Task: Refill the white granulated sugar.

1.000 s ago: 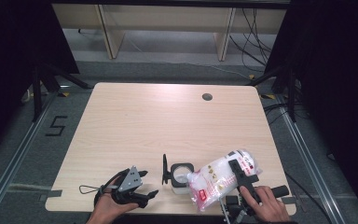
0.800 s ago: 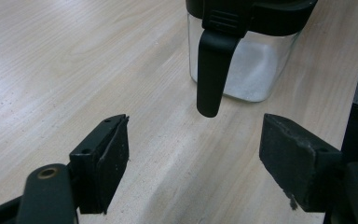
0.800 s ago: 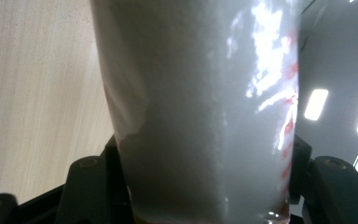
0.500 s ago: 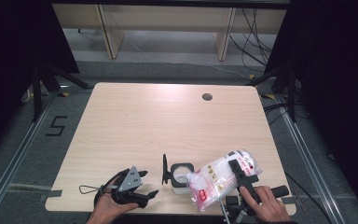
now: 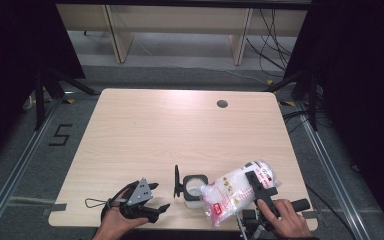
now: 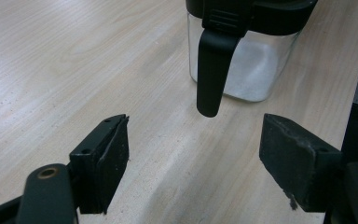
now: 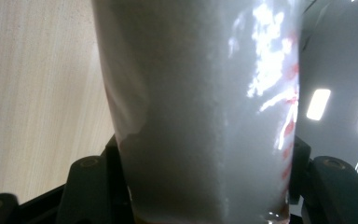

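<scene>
**Operator:** White granules fill the clear plastic bag that my right gripper clamps across its middle; in the right gripper view the jaws press in on both sides of the bag. It hangs tilted, lower end toward the jar, at the near edge of the table.

**Assistant:** What has changed since a second ago?

**Operator:** Nothing I can see. Bag, jar and both grippers sit as they did in the two earlier high views. I judge this a pause in a pour: the bag's lower end hangs just beside the jar's open mouth, and I cannot tell whether anything is flowing.

**Assistant:** And the left gripper?

**Operator:** My left gripper rests near the table's front edge, jaws spread wide with nothing between them. Its own view looks at the jar, partly filled with white granules, and at the black lid, hinged open and hanging down the near side.

**Assistant:** Any legible writing?

**Operator:** A red label near the bag's lower end, too small to read. On the floor left of the table, a black "5".
</scene>
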Demonstrator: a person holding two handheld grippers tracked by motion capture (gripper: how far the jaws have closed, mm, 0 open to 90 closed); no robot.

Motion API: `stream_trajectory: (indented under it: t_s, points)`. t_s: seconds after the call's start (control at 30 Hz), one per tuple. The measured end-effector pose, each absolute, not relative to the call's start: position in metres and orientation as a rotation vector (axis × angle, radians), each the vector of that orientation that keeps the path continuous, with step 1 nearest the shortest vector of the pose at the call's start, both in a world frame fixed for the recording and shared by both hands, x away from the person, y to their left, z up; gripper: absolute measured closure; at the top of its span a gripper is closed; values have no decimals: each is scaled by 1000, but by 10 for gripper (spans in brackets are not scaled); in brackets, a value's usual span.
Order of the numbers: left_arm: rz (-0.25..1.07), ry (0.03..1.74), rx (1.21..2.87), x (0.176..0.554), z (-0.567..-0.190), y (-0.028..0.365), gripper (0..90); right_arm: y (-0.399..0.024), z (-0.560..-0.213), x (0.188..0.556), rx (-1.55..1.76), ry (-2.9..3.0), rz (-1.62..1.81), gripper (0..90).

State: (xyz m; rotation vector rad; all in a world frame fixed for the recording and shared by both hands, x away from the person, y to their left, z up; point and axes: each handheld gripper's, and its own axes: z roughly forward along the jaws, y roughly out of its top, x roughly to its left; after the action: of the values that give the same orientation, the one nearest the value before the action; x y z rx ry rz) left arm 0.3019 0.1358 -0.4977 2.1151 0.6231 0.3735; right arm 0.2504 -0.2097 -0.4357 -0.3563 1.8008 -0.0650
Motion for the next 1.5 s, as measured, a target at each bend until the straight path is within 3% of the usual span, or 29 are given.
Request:
stream_trajectory:
  t_s: [1.5]
  points:
    - [372,622,2106,302,-498,135,237,-210,-433,251,-347,1824,-67,415]
